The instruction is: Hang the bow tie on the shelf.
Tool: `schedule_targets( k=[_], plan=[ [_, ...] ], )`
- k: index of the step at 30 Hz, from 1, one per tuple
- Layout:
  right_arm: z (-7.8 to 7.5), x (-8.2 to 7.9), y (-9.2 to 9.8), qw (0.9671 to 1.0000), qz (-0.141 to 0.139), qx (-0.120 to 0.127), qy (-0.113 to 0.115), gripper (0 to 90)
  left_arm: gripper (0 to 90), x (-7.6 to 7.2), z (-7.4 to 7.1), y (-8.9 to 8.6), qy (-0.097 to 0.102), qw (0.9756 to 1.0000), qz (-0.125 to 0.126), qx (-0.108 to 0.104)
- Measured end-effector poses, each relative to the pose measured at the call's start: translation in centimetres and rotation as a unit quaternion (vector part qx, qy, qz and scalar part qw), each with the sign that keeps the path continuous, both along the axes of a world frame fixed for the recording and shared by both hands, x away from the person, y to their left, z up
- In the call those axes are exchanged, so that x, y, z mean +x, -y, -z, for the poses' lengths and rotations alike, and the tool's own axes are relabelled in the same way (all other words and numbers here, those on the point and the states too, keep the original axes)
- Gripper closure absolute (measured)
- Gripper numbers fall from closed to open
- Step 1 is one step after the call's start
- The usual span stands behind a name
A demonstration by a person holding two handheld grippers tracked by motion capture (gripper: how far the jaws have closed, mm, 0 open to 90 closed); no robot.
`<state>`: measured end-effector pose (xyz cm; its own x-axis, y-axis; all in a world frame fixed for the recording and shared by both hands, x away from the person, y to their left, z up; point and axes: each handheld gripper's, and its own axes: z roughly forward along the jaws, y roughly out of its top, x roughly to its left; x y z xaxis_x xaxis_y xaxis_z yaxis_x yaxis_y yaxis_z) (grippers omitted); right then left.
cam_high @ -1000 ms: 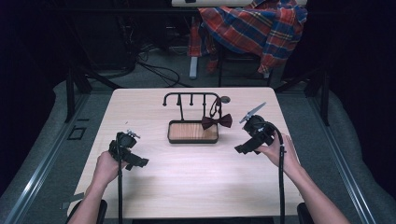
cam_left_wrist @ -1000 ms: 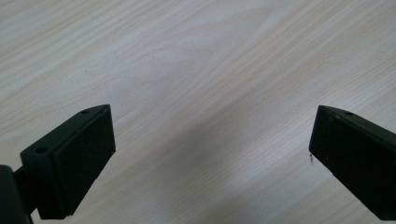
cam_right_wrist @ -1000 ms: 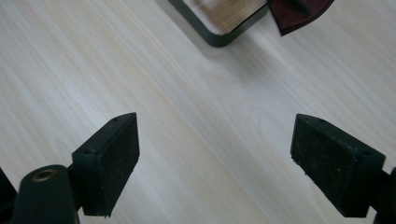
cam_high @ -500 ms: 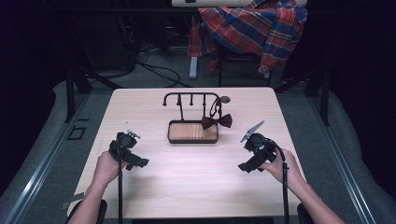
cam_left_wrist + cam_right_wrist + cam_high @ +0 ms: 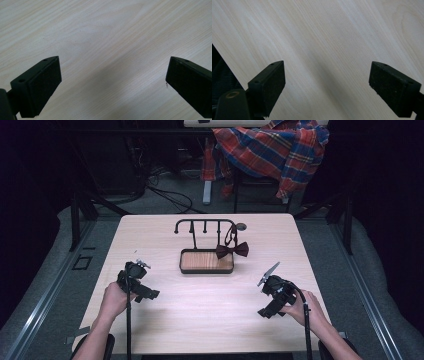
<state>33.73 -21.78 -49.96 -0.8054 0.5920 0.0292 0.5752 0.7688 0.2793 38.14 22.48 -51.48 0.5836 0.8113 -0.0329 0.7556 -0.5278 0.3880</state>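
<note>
stand: I'm treating the black metal hook stand with its wooden tray base [image 5: 206, 261] as my landmark, sitting mid-table on the pale wooden table [image 5: 210, 315].
bow tie: the dark brown bow tie [image 5: 232, 251] is hanging by its strap off the stand's right end, wings resting at the tray's right rim.
right gripper: my right gripper [image 5: 266, 295] is pulling back and sinking, compared with a second ago; it's now well apart from the stand, toward my near-right. Jaws are gaping wide with nothing between them, just bare table in the right gripper view [image 5: 327, 82].
left gripper: my left gripper [image 5: 142, 287] is parked near-left of the stand, hasn't budged, jaws spread and empty too [image 5: 112, 82].
what it means: I reckon the tie is hung and I'm just backing off, so the job's looking pretty much wrapped.
</note>
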Motion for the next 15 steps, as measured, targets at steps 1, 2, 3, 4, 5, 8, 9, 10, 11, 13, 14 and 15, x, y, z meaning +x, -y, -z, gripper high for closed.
schedule_targets(
  k=[1, 2, 3, 4, 5, 8, 9, 10, 11, 13, 14, 15],
  plan=[
    [0.1, 0.0, 0.1, 1.0000, 0.002, 0.002, -0.002, 13.6, 0.1, 0.0, 0.0, 0.0, -0.001, 1.0000, 0.001, 0.000],
    [0.2, 0.0, 0.1, 1.0000, 0.001, 0.000, -0.003, 13.6, 0.1, 0.0, 0.0, 0.0, 0.000, 1.0000, 0.002, 0.000],
    [0.4, 0.0, 0.2, 1.0000, 0.000, -0.003, -0.003, 13.6, 0.1, 0.0, 0.0, 0.1, -0.001, 1.0000, 0.003, 0.000],
    [0.5, 0.0, 0.2, 1.0000, 0.000, -0.008, -0.005, 13.6, 0.1, 0.0, 0.0, 0.1, -0.001, 1.0000, 0.003, 0.000],
    [0.7, 0.1, 0.2, 0.9999, 0.000, -0.011, -0.007, 13.6, 0.1, 0.0, 0.0, 0.1, -0.002, 1.0000, 0.004, 0.001],
    [1.2, 0.4, 0.2, 0.9998, 0.000, -0.014, -0.015, 13.6, 0.1, 0.0, 0.0, 0.2, -0.001, 1.0000, 0.005, 0.000],
    [1.3, 0.4, 0.2, 0.9997, 0.002, -0.012, -0.020, 13.7, 0.1, 0.0, 0.1, 0.1, -0.002, 1.0000, 0.004, 0.000],
    [1.5, 0.4, 0.1, 0.9996, 0.000, -0.008, -0.025, 13.7, 0.1, 0.0, 0.1, 0.1, -0.002, 1.0000, 0.004, 0.001],
    [1.6, 0.4, 0.0, 0.9996, -0.002, -0.012, -0.025, 13.7, 0.1, 0.0, 0.1, 0.1, -0.002, 1.0000, 0.005, 0.002],
    [1.8, 0.4, -0.2, 0.9996, -0.005, -0.012, -0.027, 13.7, 0.1, 0.0, 0.1, 0.1, -0.002, 1.0000, 0.004, 0.001],
    [1.7, 0.5, -0.2, 0.9996, -0.008, -0.014, -0.024, 13.8, 0.1, -0.1, 0.1, 0.1, -0.001, 1.0000, 0.003, 0.001],
    [1.6, 0.5, -0.2, 0.9996, -0.010, -0.018, -0.020, 13.9, 0.1, -0.1, 0.1, 0.0, 0.000, 1.0000, 0.002, 0.000]
  ],
)
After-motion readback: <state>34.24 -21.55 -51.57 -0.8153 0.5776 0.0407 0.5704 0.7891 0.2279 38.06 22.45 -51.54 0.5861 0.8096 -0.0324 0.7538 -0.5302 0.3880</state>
